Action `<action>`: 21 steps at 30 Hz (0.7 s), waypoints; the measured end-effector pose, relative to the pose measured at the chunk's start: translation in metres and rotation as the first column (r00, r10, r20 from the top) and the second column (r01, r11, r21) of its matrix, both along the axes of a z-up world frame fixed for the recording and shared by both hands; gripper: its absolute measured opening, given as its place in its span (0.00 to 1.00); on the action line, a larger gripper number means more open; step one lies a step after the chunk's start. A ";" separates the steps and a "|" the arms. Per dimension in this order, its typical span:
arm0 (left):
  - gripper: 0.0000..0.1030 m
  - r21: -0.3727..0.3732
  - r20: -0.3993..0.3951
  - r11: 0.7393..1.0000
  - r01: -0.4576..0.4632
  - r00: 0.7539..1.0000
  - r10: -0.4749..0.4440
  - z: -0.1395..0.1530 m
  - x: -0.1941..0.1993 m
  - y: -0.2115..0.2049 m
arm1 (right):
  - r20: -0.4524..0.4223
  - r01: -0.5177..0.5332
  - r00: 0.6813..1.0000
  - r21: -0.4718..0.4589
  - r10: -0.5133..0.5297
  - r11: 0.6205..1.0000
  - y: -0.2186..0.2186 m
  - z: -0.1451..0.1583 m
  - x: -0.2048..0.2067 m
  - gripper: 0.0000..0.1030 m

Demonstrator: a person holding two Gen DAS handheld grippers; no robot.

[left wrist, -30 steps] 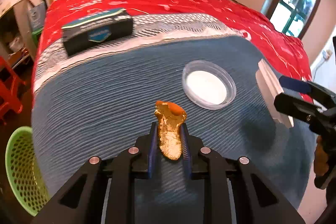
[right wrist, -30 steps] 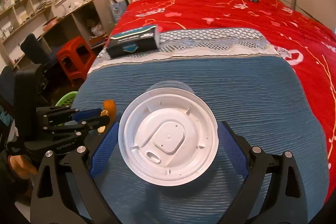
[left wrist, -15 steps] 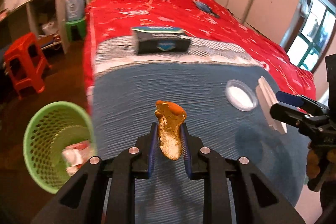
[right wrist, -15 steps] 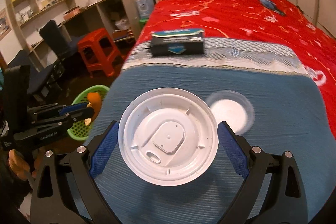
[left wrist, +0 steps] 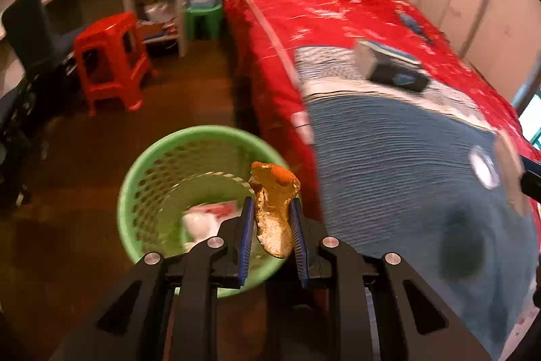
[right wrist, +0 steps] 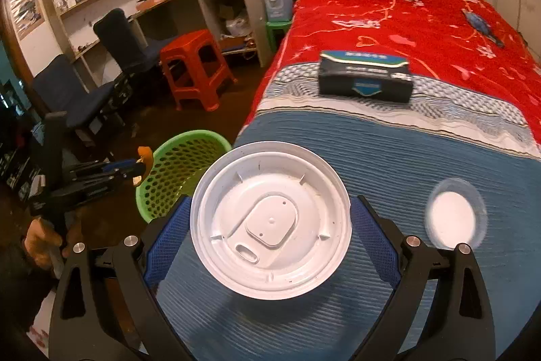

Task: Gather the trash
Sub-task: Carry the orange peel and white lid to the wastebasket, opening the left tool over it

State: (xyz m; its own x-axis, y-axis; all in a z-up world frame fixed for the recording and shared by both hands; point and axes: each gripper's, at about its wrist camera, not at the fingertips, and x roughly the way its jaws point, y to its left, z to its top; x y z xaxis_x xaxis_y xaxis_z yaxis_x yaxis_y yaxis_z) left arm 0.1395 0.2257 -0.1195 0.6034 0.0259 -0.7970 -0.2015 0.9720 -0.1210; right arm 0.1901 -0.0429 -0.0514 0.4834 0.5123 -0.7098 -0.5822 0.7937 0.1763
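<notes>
One green basket [left wrist: 142, 188] on brown floor [left wrist: 84, 158] beside bed [left wrist: 389, 158]

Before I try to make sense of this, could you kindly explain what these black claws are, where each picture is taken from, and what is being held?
There is no robot here: a person holds a two-finger tool in each hand, and a camera on each tool looks forward along its fingers.

The left wrist view shows the left gripper shut on a crumpled golden-orange scrap, above a green mesh bin on the floor that already has some rubbish in it.

The right wrist view shows the right gripper shut on a white plastic lid over the blue blanket on the bed. From there you also see the left gripper beside the bin.

Lying on the bed are a dark box and a small clear lid.
</notes>
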 end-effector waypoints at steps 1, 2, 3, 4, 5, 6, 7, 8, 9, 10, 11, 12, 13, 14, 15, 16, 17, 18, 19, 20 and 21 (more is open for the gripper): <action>0.21 -0.001 -0.009 1.000 -0.013 1.000 0.013 -0.004 0.000 0.008 | -0.005 -0.006 1.000 0.000 0.006 1.000 0.005 -0.001 0.001 0.89; 0.21 -0.001 -0.021 1.000 -0.028 0.999 0.028 -0.009 0.001 0.017 | -0.008 -0.011 1.000 0.000 0.011 1.000 0.008 -0.002 0.001 0.89; 0.21 -0.004 -0.031 0.999 -0.041 0.999 0.041 -0.014 0.001 0.025 | -0.011 -0.017 1.000 -0.003 0.017 1.000 0.013 -0.003 0.001 0.89; 0.21 -0.007 -0.040 0.999 -0.050 0.998 0.050 -0.019 0.003 0.029 | -0.012 -0.023 1.000 -0.006 0.023 1.000 0.018 -0.004 0.002 0.89; 0.21 -0.010 -0.055 0.998 -0.061 0.997 0.061 -0.025 0.004 0.034 | -0.013 -0.027 1.000 -0.007 0.027 1.000 0.020 -0.004 0.001 0.89; 0.21 -0.010 -0.063 0.998 -0.066 0.996 0.065 -0.029 0.005 0.036 | -0.016 -0.033 0.999 -0.009 0.033 0.999 0.026 -0.005 0.002 0.89; 0.21 -0.011 -0.072 0.997 -0.071 0.995 0.070 -0.033 0.006 0.038 | -0.017 -0.036 0.999 -0.009 0.036 0.999 0.028 -0.005 0.002 0.89; 0.21 -0.012 -0.081 0.997 -0.075 0.994 0.074 -0.038 0.007 0.041 | -0.018 -0.041 0.999 -0.010 0.041 0.999 0.032 -0.006 0.002 0.89; 0.21 -0.014 -0.092 0.997 -0.081 0.993 0.079 -0.043 0.008 0.044 | -0.018 -0.047 0.999 -0.010 0.047 0.999 0.037 -0.005 0.003 0.89; 0.21 -0.017 -0.102 0.996 -0.087 0.991 0.084 -0.048 0.009 0.046 | -0.018 -0.050 0.999 -0.011 0.050 0.999 0.038 -0.006 0.003 0.89; 0.22 -0.019 -0.107 0.996 -0.090 0.990 0.087 -0.050 0.009 0.047 | -0.019 -0.054 0.998 -0.011 0.053 0.998 0.043 -0.006 0.003 0.89; 0.23 -0.021 -0.113 0.995 -0.095 0.989 0.092 -0.054 0.010 0.048 | -0.021 -0.058 0.998 -0.011 0.057 0.998 0.047 -0.006 0.004 0.89; 0.24 -0.021 -0.118 0.995 -0.100 0.988 0.097 -0.056 0.010 0.048 | -0.022 -0.060 0.998 -0.011 0.059 0.998 0.049 -0.007 0.004 0.89; 0.25 -0.023 -0.123 0.994 -0.105 0.987 0.101 -0.059 0.010 0.051 | -0.025 -0.064 0.998 -0.011 0.064 0.998 0.052 -0.007 0.004 0.89; 0.25 -0.024 -0.126 0.994 -0.108 0.987 0.104 -0.061 0.011 0.051 | -0.026 -0.067 0.997 -0.012 0.067 0.998 0.054 -0.008 0.004 0.89; 0.26 -0.023 -0.129 0.993 -0.112 0.986 0.108 -0.063 0.011 0.052 | -0.027 -0.072 0.997 -0.013 0.071 0.997 0.057 -0.009 0.005 0.89; 0.27 -0.021 -0.133 0.993 -0.120 0.984 0.116 -0.065 0.011 0.054 | -0.029 -0.075 0.997 -0.014 0.075 0.997 0.060 -0.010 0.005 0.89; 0.30 -0.020 -0.135 0.992 -0.126 0.983 0.122 -0.066 0.011 0.055 | -0.033 -0.079 0.996 -0.013 0.079 0.997 0.063 -0.011 0.005 0.89; 0.35 -0.022 -0.136 0.991 -0.132 0.982 0.128 -0.066 0.011 0.056 | -0.034 -0.081 0.996 -0.013 0.080 0.997 0.065 -0.011 0.006 0.89; 0.38 -0.024 -0.135 0.990 -0.140 0.982 0.136 -0.066 0.010 0.058 | -0.035 -0.084 0.996 -0.013 0.083 0.996 0.068 -0.011 0.006 0.89; 0.41 -0.024 -0.133 0.989 -0.147 0.981 0.143 -0.066 0.010 0.060 | -0.036 -0.085 0.996 -0.012 0.085 0.996 0.070 -0.012 0.006 0.89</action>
